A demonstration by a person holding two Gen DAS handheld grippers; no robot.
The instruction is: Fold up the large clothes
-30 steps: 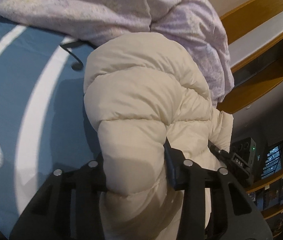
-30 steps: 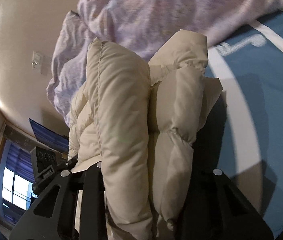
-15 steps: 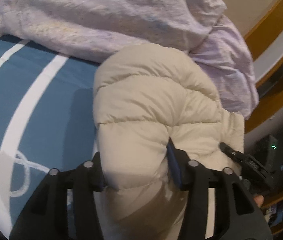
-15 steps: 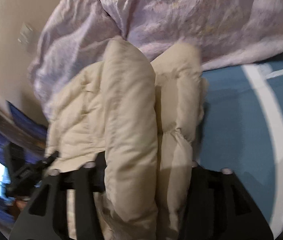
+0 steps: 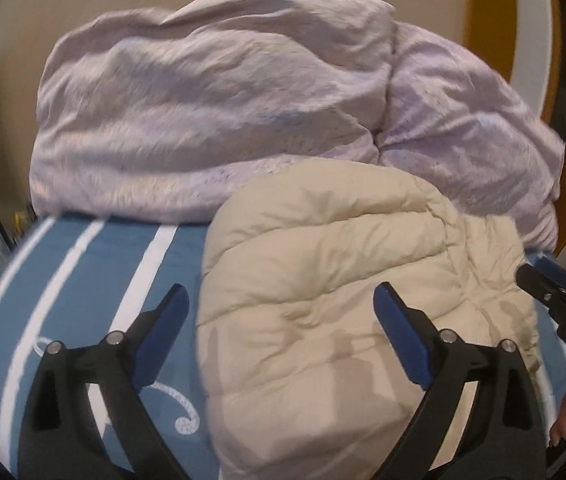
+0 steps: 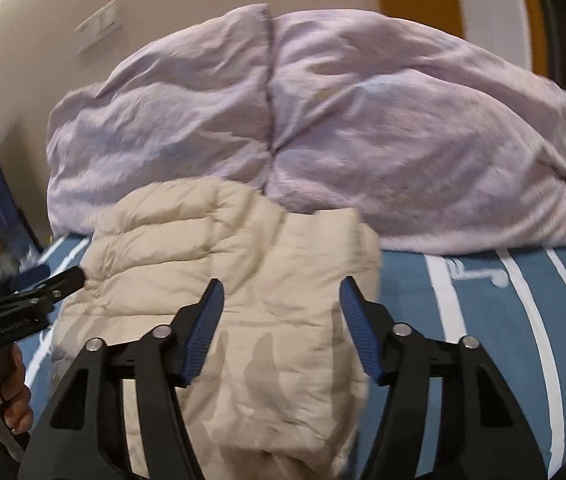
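Observation:
A cream quilted puffer jacket (image 5: 343, 288) lies folded in a thick bundle on the blue striped bed; it also shows in the right wrist view (image 6: 235, 288). My left gripper (image 5: 281, 310) is open, its blue pads wide apart over the jacket's left part, holding nothing. My right gripper (image 6: 281, 306) is open above the jacket's right part, empty. Each gripper's tip appears at the edge of the other view: the right one (image 5: 555, 300) and the left one (image 6: 35, 292).
A crumpled lilac duvet (image 5: 243, 100) is piled against the wall just behind the jacket, also in the right wrist view (image 6: 363, 120). The blue bedsheet with white stripes (image 6: 503, 320) extends on both sides. A wooden shelf edge (image 5: 495, 20) is at far right.
Both grippers have opened and let go of the jacket, which now lies on the bed. Both have drawn back and tilted up, so the duvet and wall fill more of the view.

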